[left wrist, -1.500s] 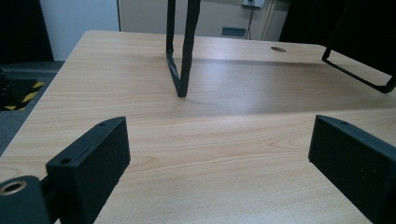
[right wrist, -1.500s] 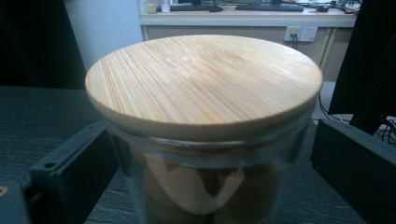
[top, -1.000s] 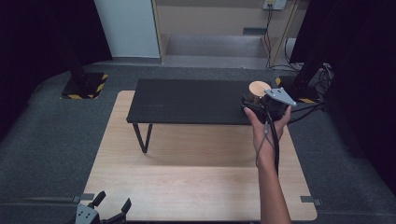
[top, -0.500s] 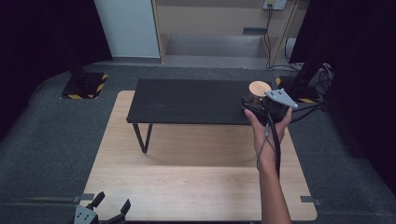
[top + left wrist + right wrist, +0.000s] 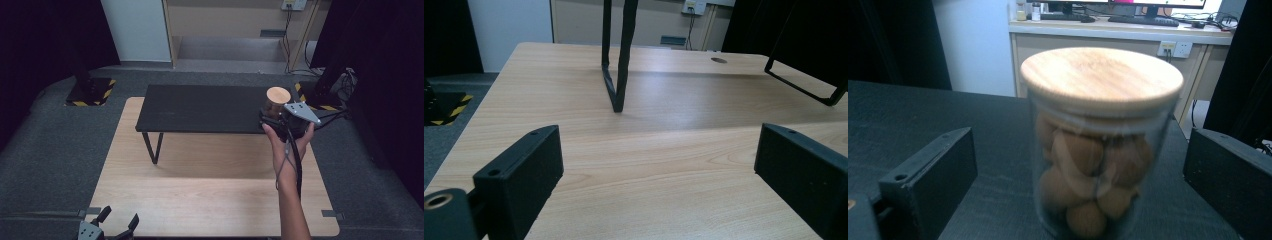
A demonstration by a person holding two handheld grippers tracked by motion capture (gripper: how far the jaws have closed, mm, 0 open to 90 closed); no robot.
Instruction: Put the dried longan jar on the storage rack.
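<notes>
A clear glass jar point(image 5: 1098, 165) with a round wooden lid point(image 5: 1102, 75) holds several brown nuts and stands on the black shelf point(image 5: 200, 107) near its right end; the high view shows the jar point(image 5: 276, 100) there too. My right gripper point(image 5: 1078, 180) is open, its jaws on either side of the jar without touching it. A hand holds this right gripper point(image 5: 276, 116) just in front of the jar. My left gripper point(image 5: 659, 165) is open over bare wood, and the left gripper point(image 5: 118, 224) lies low at the table's near left edge.
The black shelf stands on thin metal legs point(image 5: 616, 65) on a light wooden table point(image 5: 200, 195). Grey carpet surrounds the table. A cabinet with wall sockets point(image 5: 292, 5) stands at the back, and cables point(image 5: 340, 85) lie at the right.
My right gripper has edged slightly toward the jar. The left gripper has stayed where it was.
</notes>
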